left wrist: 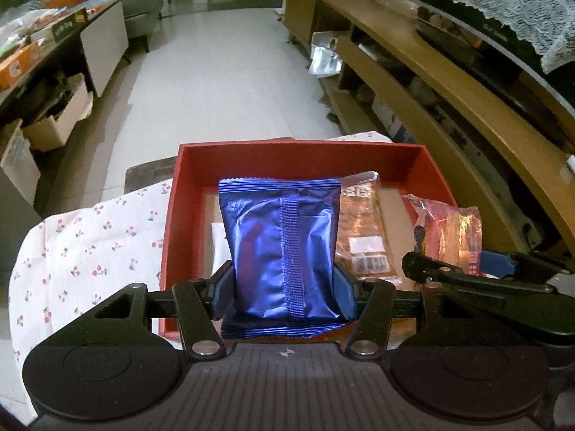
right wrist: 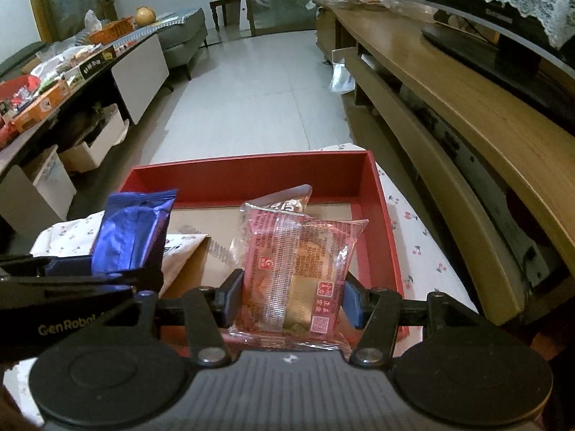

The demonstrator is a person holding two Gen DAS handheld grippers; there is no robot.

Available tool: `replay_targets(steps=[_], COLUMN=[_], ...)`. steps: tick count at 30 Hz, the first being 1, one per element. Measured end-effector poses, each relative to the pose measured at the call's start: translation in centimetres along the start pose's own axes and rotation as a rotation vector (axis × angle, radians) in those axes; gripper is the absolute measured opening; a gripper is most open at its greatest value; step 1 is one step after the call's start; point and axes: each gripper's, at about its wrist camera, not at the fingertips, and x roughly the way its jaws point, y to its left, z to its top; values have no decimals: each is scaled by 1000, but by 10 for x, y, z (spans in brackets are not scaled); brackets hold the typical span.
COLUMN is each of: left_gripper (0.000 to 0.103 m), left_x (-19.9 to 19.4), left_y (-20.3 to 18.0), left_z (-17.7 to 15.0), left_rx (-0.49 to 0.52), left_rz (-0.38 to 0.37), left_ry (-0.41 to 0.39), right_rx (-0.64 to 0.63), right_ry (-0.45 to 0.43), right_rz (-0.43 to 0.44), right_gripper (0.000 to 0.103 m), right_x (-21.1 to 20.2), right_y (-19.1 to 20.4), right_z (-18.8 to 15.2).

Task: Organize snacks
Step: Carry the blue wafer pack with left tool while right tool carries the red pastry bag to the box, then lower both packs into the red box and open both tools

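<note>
We hold a snack in each gripper above the red box (left wrist: 187, 194), which sits on a white cloth with a cherry print (left wrist: 82, 244).

The left gripper (left wrist: 284, 287) is clamped on a blue foil packet (left wrist: 284, 251). Its pads press the two long sides near the lower end. The packet stands with its long axis pointing away from the camera, back seam toward us and crimped ends near and far. We can read no writing on this side.

The right gripper (right wrist: 291, 298) is clamped on a clear pink-printed packet (right wrist: 298, 273) holding a golden cake. Its long axis also runs away from the camera, tilted slightly to the right. Red Chinese characters, a small red label and a square code show near its lower end, too small to read.

Inside the box a third clear packet (left wrist: 363, 230) with brownish contents lies flat, long axis toward the far wall, a barcode label at its near end. A pale paper item (right wrist: 183, 251) lies in the box's left part. The left gripper's body reads "GenRobot" in the right wrist view.
</note>
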Motion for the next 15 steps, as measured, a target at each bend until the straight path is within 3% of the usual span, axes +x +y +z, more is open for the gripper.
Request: replay_targets(steps=[15], left_gripper=[63], left_x=[34], left_y=[-1], left_z=[0], left_rx=[5], left_rz=[48], left_ry=[51], right_rx=[-48], right_ry=[38], right_rz=[-34], right_gripper=[63], right_x=[40], right_y=[2], right_z=[1])
